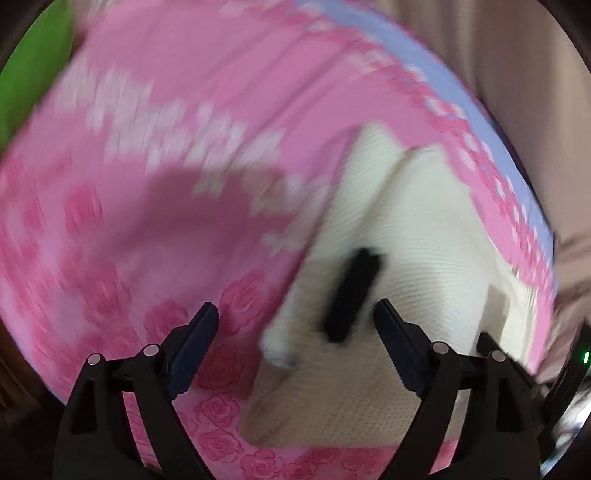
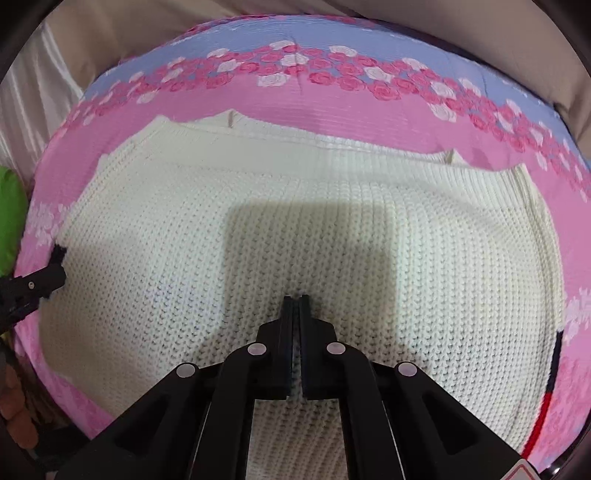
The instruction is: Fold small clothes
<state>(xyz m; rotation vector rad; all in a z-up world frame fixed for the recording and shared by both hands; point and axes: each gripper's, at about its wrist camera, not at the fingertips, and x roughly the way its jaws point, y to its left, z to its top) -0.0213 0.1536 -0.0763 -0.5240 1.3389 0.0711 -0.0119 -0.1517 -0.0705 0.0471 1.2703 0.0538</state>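
Observation:
A cream knitted sweater point(image 2: 295, 206) lies flat on a pink rose-patterned sheet point(image 2: 332, 110). My right gripper point(image 2: 295, 301) is shut, its tips resting on the middle of the knit with no fabric visibly pinched. In the blurred left wrist view the sweater point(image 1: 417, 236) lies to the right, with a black patch point(image 1: 352, 295) on its near corner. My left gripper point(image 1: 295, 317) is open and empty just above that corner. It also shows at the left edge of the right wrist view point(image 2: 55, 275), by the sweater's left side.
A green object point(image 2: 9, 221) lies at the left of the sheet, also in the left wrist view point(image 1: 33, 70). Beige bedding point(image 2: 129, 33) lies beyond the sheet's blue border. A red and dark trim point(image 2: 550, 391) shows at the right edge.

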